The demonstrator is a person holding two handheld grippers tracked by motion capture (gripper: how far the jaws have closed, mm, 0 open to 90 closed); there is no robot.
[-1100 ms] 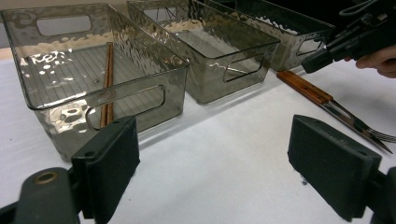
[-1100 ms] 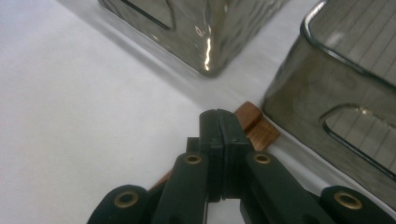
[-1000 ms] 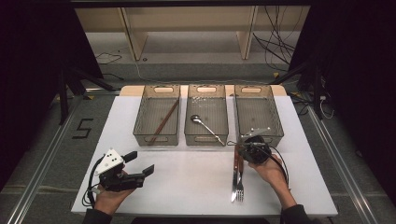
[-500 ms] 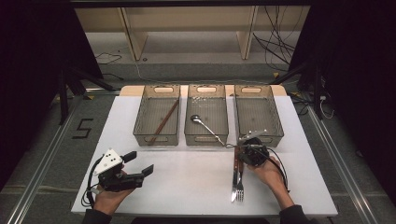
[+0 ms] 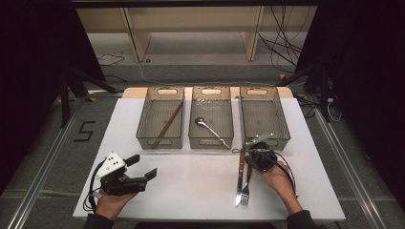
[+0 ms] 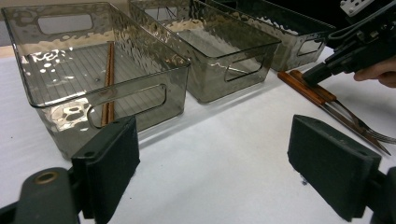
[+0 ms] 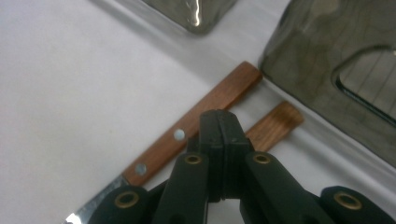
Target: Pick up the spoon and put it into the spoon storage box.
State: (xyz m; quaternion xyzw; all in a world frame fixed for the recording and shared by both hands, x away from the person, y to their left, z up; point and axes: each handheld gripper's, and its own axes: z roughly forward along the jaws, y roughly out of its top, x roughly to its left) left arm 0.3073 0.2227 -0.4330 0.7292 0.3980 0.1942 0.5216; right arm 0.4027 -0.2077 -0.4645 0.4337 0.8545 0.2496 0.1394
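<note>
The right claw is clenched: its two black jaws stand pressed together with nothing between them, and the tips rest over the narrow gap between two wooden handles. The knife lies on the left of the tips in the right gripper view, with two rivets in its handle; the fork lies on the right, and its handle end is almost touching the wall of the right bin. In the high view both pieces lie side by side on the white tabletop, just in front of that right bin, with blade and tines pointing toward the person.

I judge that the step in hand is to separate or pick one of these two pieces. Since the handles lie so near to each other, a released claw coming straight down would probably catch both. It seems better to use the closed tips first as a wedge, pushing one handle sideways until there is free space, and only then to open the jaws and take one handle near its middle, across its narrow side.

The left claw is released, jaws wide apart and holding nothing, and hovers low over the tabletop well apart from the cutlery. The left bin holds chopsticks and the middle bin holds a spoon, so each kind appears to have its own bin.
</note>
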